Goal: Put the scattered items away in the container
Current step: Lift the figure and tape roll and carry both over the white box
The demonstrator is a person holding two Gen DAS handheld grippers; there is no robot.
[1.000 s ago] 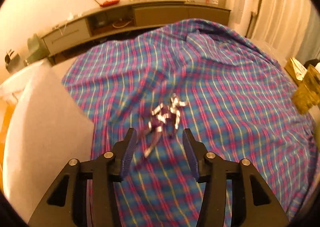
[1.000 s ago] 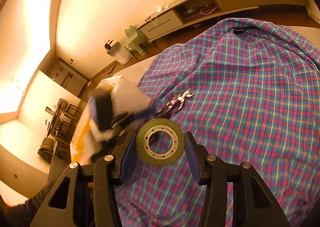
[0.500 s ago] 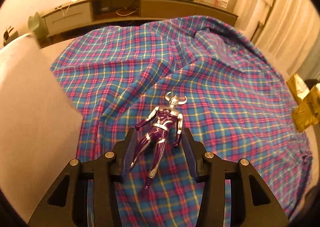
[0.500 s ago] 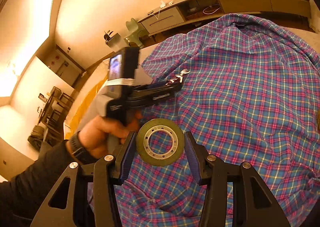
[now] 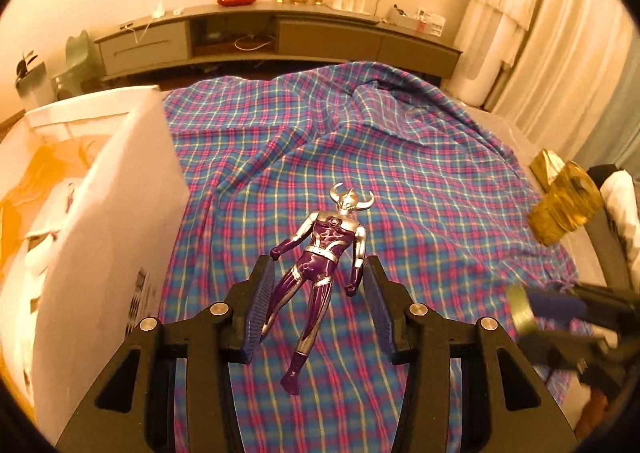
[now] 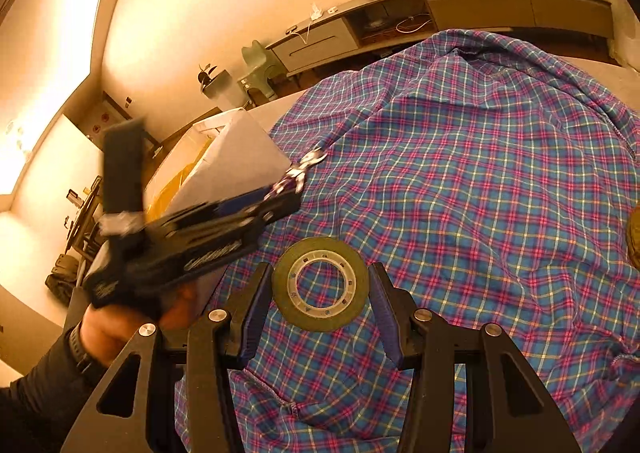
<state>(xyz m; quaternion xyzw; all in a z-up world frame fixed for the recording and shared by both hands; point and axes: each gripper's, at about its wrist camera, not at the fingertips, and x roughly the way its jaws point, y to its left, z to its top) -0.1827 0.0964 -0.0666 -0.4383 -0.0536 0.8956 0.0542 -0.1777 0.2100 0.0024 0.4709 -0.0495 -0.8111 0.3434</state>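
A purple and silver toy figure [image 5: 322,257] lies on its back on the plaid cloth [image 5: 400,181]. My left gripper [image 5: 318,295] is open, its fingers on either side of the figure's hips and legs, not closed on it. The white cardboard box [image 5: 100,221] stands just left of it, open at the top. My right gripper [image 6: 318,293] is shut on a roll of clear tape [image 6: 320,283] and holds it above the cloth. The left gripper [image 6: 280,199], blurred, and the figure [image 6: 302,171] show in the right wrist view beside the box [image 6: 228,165].
A gold foil bundle [image 5: 564,201] sits at the cloth's right edge. A long low cabinet [image 5: 280,41] runs along the far wall. The right gripper with the tape [image 5: 524,311] shows blurred at the lower right of the left wrist view.
My left gripper has moved forward over the toy figure, so its fingers now straddle the hips. The box has come into view at the left. The right gripper still holds the tape.
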